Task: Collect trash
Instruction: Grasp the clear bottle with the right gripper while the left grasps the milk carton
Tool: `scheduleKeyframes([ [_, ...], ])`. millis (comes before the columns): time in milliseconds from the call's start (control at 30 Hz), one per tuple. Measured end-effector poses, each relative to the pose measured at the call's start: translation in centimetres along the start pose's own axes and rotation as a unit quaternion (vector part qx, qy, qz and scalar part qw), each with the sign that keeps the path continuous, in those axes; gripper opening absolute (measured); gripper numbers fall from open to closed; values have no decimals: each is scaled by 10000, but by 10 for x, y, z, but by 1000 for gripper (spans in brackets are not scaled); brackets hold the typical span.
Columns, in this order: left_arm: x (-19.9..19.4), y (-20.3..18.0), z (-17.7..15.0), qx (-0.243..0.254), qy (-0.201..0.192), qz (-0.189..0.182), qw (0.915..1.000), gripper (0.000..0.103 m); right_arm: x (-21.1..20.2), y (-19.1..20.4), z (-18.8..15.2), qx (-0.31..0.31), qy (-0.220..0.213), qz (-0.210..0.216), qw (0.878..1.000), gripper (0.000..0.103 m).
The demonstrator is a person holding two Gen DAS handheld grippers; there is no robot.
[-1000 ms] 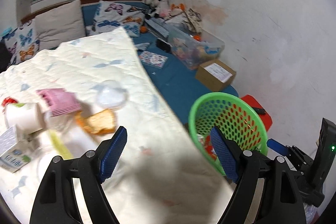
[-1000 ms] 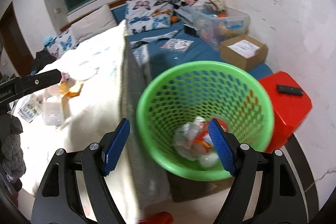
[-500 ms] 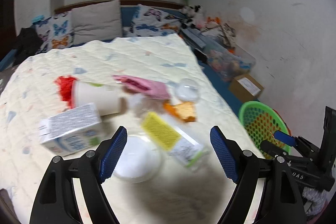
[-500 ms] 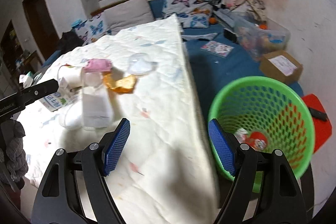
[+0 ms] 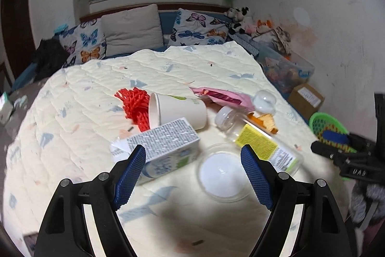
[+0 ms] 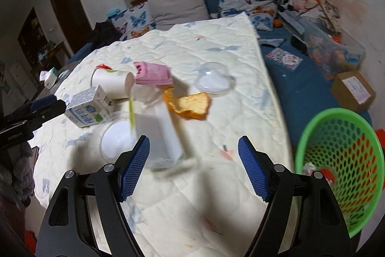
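Trash lies on the cream quilt (image 5: 84, 93): a milk carton (image 5: 166, 143), a paper cup (image 5: 178, 112) on its side, red netting (image 5: 133, 105), a pink wrapper (image 5: 223, 96), a clear bottle (image 5: 262, 143) with a yellow label, a clear round lid (image 5: 222, 176), a clear dome (image 5: 263, 101) and an orange peel (image 6: 190, 104). My left gripper (image 5: 192, 171) is open and empty just above the carton and lid. My right gripper (image 6: 193, 168) is open and empty over the bottle's (image 6: 158, 129) near end. The green basket (image 6: 341, 160) stands to the right with some trash inside.
Pillows (image 5: 132, 30) and soft toys (image 5: 240, 16) line the headboard. A clear storage bin (image 6: 334, 52) and a cardboard box (image 6: 353, 90) sit on the blue sheet (image 6: 300, 78) by the wall. A dark doorway (image 6: 65, 6) is at left.
Both grippers swung left, away from the basket and over the quilt. The trash pile now fills both views. Both stayed open and empty.
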State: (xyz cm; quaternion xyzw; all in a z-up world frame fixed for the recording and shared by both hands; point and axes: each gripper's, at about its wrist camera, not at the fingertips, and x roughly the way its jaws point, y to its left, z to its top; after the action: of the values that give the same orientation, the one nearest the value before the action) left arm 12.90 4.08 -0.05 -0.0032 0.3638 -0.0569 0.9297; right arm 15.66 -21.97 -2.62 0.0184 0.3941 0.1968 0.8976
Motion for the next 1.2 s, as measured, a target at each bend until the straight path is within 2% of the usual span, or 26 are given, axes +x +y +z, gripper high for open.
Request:
scheduleKeyframes([
  [267, 17, 11, 1, 719, 283, -52, 9970, 78, 24, 22, 10, -204, 269, 337, 9989, 74],
  [500, 36, 27, 5, 907, 546, -210, 9942, 78, 51, 25, 14, -156, 621, 598, 9962, 73],
  [833, 54, 34, 12, 1573, 767, -443, 9836, 79, 78, 25, 18, -128, 994, 854, 9913, 73],
  [1200, 70, 39, 14, 1778, 1070, -701, 9757, 78, 105, 28, 28, -86, 1280, 1169, 9848, 73],
])
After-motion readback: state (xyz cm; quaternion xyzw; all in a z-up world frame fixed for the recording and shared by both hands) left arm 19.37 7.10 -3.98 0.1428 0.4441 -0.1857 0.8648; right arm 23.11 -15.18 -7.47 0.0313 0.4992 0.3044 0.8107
